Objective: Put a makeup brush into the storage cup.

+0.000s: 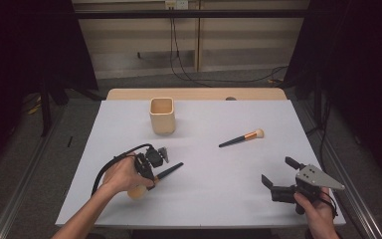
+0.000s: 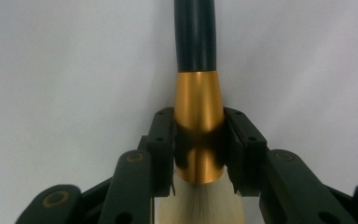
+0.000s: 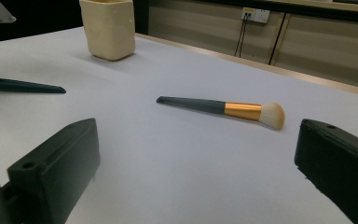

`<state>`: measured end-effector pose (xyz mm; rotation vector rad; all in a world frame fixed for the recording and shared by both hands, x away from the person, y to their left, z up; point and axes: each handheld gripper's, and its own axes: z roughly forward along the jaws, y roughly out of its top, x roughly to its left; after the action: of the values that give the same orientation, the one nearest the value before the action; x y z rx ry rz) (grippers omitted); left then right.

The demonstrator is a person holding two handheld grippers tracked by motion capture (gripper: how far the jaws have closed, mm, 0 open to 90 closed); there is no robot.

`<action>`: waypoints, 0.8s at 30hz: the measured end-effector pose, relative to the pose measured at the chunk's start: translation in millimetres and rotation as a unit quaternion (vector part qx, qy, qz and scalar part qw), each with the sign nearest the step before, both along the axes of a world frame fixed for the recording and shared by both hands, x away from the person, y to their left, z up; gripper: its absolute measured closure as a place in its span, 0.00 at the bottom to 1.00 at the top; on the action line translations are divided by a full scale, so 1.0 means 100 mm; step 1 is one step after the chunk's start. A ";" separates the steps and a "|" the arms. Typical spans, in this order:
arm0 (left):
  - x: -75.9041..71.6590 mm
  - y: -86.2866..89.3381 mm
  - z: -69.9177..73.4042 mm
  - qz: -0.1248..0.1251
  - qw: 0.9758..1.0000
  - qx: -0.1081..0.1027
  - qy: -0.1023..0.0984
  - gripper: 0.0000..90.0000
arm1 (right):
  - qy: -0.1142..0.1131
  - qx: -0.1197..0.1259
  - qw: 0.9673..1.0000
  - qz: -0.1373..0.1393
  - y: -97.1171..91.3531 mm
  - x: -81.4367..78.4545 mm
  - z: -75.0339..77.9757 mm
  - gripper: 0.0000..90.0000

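Left gripper clamped on a brush, right one idle.

My left gripper (image 2: 199,144) clenched the near brush (image 2: 198,116) by its gold ferrule, handle running straight ahead toward the cup (image 1: 162,115) on the counter (image 1: 219,194). The second brush (image 1: 241,138) lay slantwise between cup and my right gripper (image 1: 278,174), which stood released, nearer to it.

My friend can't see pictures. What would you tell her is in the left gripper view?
The left gripper is shut on the gold band of a makeup brush, one black jaw pressing each side. The brush's dark handle points up and away over a white table, and its pale bristles show at the bottom between the jaws.
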<state>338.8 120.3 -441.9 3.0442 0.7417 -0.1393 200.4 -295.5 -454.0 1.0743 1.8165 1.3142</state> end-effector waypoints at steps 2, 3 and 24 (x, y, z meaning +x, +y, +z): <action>0.00 -0.01 0.00 -0.003 1.000 0.003 -0.001 0.74 | 0.000 0.000 1.000 0.002 0.00 0.00 0.00 0.00; 0.00 -0.01 0.00 -0.004 1.000 0.003 -0.002 0.74 | 0.000 0.000 1.000 0.002 0.00 0.00 0.00 0.00; 0.06 0.18 0.15 0.035 0.998 -0.043 -0.003 0.74 | 0.001 0.001 1.000 -0.001 0.00 0.00 0.00 0.00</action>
<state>345.1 138.2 -427.1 2.9324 0.8184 -0.1586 200.9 -295.6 -454.2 1.0793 1.8161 1.3150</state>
